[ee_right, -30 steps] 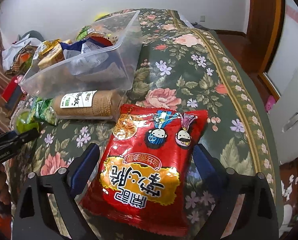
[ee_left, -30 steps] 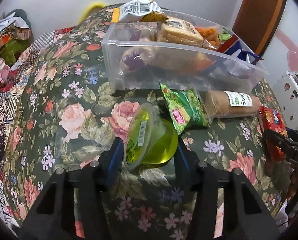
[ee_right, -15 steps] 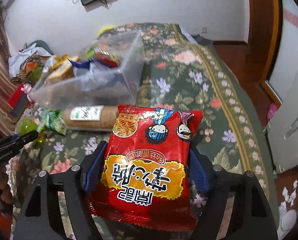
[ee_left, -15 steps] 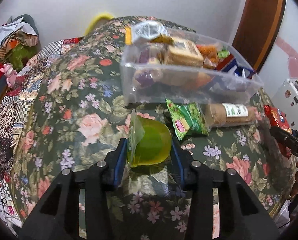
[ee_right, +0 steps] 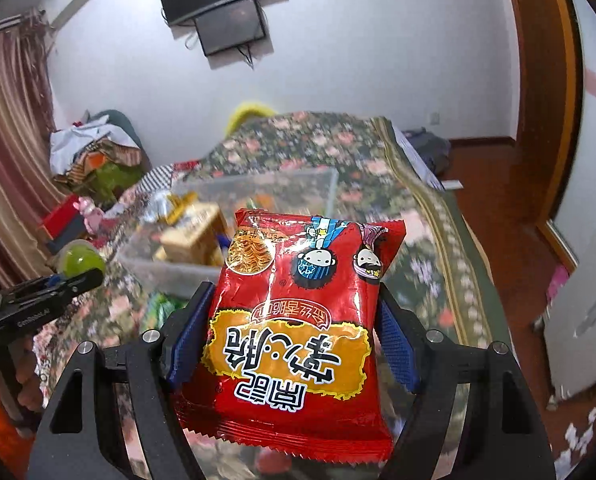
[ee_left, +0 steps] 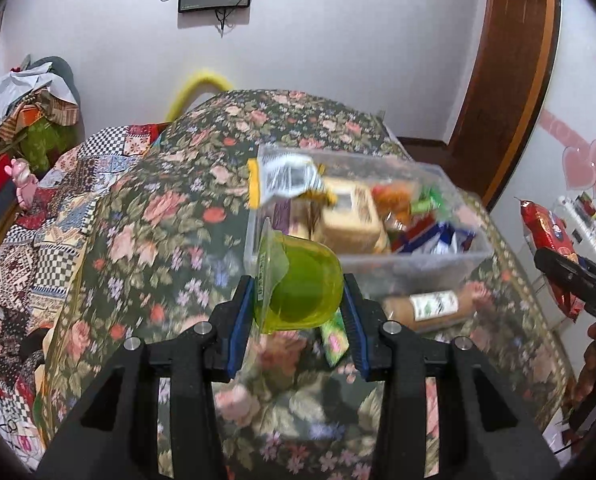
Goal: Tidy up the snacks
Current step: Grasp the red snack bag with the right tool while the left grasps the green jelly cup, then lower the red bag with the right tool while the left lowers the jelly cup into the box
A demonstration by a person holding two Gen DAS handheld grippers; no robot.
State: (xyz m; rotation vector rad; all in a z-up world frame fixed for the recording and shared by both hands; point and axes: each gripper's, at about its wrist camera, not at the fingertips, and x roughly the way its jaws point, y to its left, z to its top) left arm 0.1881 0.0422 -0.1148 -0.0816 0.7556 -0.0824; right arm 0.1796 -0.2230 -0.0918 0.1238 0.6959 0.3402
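Observation:
My left gripper (ee_left: 298,304) is shut on a green jelly cup (ee_left: 298,284) and holds it on its side, above the flowered table in front of the clear plastic bin (ee_left: 430,264). The bin holds several snacks. My right gripper (ee_right: 294,328) is shut on a red noodle packet (ee_right: 298,320), lifted off the table just before the bin (ee_right: 170,268). The packet also shows at the right in the left wrist view (ee_left: 546,236). The jelly cup shows at the left in the right wrist view (ee_right: 78,260).
A small green snack bag (ee_left: 334,336) and a brown biscuit roll (ee_left: 430,306) lie on the flowered tablecloth (ee_left: 150,216) in front of the bin. Clothes pile up at the far left (ee_left: 30,108). A white cabinet (ee_right: 578,320) stands right of the table.
Both grippers closed on their items and lifted them off the table: the left on the jelly cup, the right on the red packet. Both views now look higher over the bin.

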